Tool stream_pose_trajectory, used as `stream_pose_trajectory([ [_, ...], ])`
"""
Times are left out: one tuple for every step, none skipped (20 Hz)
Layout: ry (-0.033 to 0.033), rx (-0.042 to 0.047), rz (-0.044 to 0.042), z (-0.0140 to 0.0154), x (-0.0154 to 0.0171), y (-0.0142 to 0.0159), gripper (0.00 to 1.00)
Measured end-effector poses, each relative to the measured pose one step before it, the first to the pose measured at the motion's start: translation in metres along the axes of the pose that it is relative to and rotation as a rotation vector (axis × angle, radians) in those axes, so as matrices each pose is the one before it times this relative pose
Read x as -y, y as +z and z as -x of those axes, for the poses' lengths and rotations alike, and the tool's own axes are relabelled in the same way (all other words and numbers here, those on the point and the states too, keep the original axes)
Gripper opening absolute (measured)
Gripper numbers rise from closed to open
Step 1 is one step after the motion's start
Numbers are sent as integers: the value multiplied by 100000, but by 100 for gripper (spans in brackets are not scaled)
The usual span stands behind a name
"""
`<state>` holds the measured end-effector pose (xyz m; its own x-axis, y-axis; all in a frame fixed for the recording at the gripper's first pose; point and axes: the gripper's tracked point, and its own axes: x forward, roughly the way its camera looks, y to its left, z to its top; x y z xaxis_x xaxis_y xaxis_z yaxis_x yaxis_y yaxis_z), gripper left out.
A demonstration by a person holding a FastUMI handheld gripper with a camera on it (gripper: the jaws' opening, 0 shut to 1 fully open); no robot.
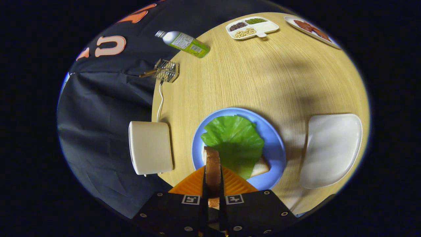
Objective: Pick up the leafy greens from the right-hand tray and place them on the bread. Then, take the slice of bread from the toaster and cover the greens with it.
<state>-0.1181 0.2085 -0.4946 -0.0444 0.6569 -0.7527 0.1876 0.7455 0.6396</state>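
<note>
One gripper point(213, 177) shows, its two orange fingers point(189, 186) clamped on one slice of bread point(212, 169) that stands on edge between them, crust side up, so the fingers are closed on the slice with both pressing its faces. Just ahead of the fingers and partly under the held slice lies one blue plate point(274, 148) on the round wooden table point(263, 75), close to the table's near edge. On the plate sits one other bread slice point(260, 168), mostly covered, a corner of it poking out beside the fingers, and over it lies one leaf of leafy greens point(234, 138), spread flat and reaching from just in front of the held slice toward the plate's far rim. One white toaster point(150, 147) stands at the table's edge beside the plate, its white cord point(160, 98) running along that edge toward one small wire rack point(166, 70). One white tray point(330, 148) lies on the other side of the plate, near the table's opposite edge. Beyond the fingers, at the far edge of the table, lie one green bottle point(185, 43) on its side, one divided white dish point(252, 27) with three kinds of beans or grains in its compartments, and one white plate with reddish-brown slices point(310, 28).
</note>
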Motion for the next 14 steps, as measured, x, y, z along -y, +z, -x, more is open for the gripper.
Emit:
stream_pose_trajectory([
  [-883, 674, 1816, -213, 51, 292, 14],
  [-1188, -75, 2474, 100, 136, 91, 15],
  [-1537, 516, 2487, -96, 179, 245, 16],
  [-2328, 1274, 2785, -59, 301, 321, 19],
  [-2662, 1832, 2813, -13, 378, 455, 22],
  [-2836, 1876, 2685, -105, 403, 358, 30],
  [-2809, 2089, 2681, 20, 449, 451, 33],
  [-2840, 3072, 2477, 45, 427, 635, 42],
  [-2074, 2321, 1957, 157, 395, 492, 49],
  [-323, 2257, 732, 245, 12, 441, 56],
  [630, 2475, -973, 354, -185, 554, 62],
  [816, 3692, -1195, 412, -255, 798, 68],
  [62, 4291, -817, 144, -137, 890, 71],
  [-287, 4338, -75, 800, 37, 1059, 75],
])
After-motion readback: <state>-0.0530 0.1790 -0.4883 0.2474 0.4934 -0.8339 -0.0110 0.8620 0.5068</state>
